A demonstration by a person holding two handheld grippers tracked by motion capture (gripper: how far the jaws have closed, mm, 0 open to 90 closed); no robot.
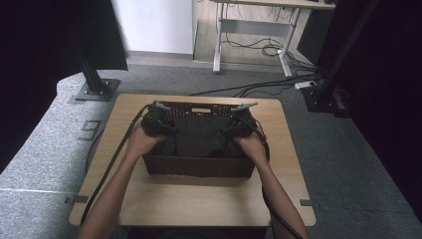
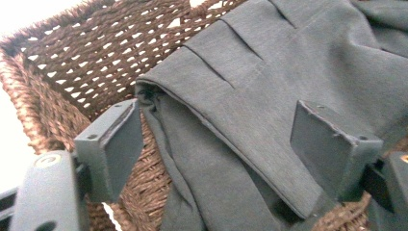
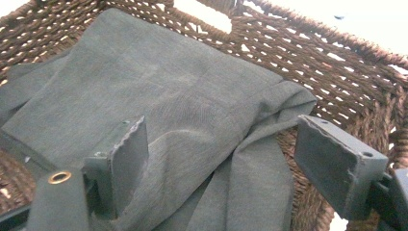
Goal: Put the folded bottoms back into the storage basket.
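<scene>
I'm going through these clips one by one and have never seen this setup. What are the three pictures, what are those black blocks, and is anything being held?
A person sits at a wooden table with a hand-held two-jaw claw in each hand. The high view looks down from above: the left claw and right claw reach into a brown woven basket. The other two pictures come from cameras riding on each claw, and the black blocks are that claw's own jaws. A folded dark grey garment lies in the basket. In both gripper views the jaws stand apart with the cloth lying loose between them, so neither claw is gripping it.
</scene>
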